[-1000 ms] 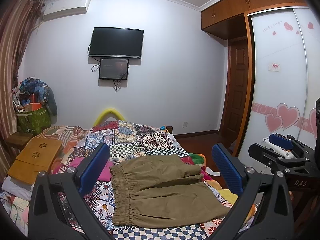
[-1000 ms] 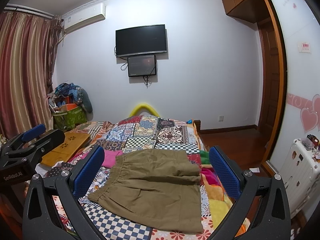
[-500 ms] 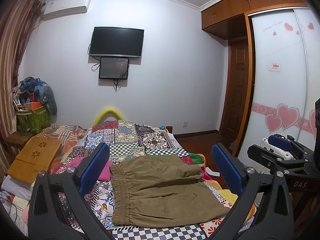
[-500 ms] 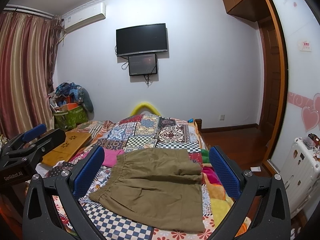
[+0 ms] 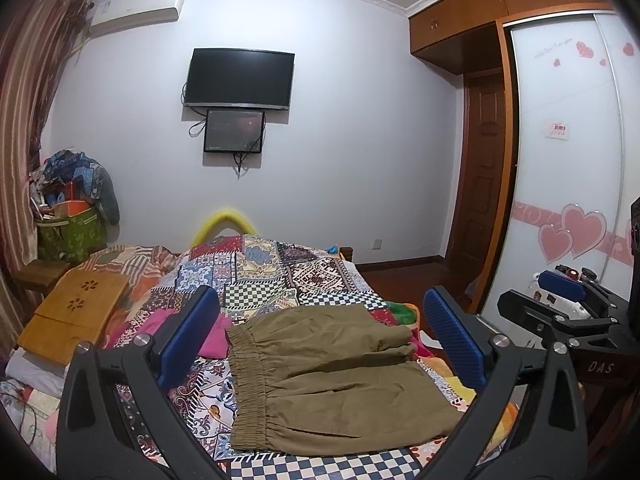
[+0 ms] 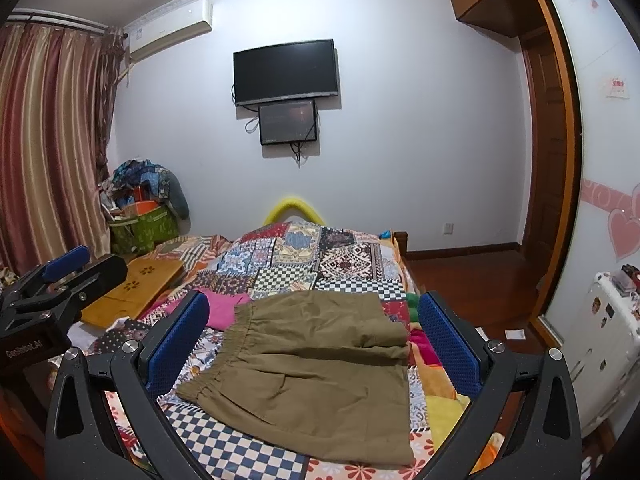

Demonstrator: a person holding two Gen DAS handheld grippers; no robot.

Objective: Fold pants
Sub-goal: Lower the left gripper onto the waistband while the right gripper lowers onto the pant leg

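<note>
Domestic bedroom. Indicators: a bed (image 5: 280,272) covered with a patchwork quilt (image 6: 320,256); a wall-mounted TV (image 5: 240,78) with a smaller screen (image 5: 234,131) below it; an air conditioner (image 5: 136,10) near the ceiling; striped curtains (image 6: 48,140); a wardrobe (image 5: 568,168) with heart-decorated sliding doors; a wooden door (image 5: 480,200).

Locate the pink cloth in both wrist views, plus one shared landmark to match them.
Left wrist: pink cloth lies left of centre on the quilt, partly hidden behind the left blue finger, touching the olive pants' waistband.
Right wrist: pink cloth sits left of centre, above the waistband.
Shared landmark: wall TV.
</note>
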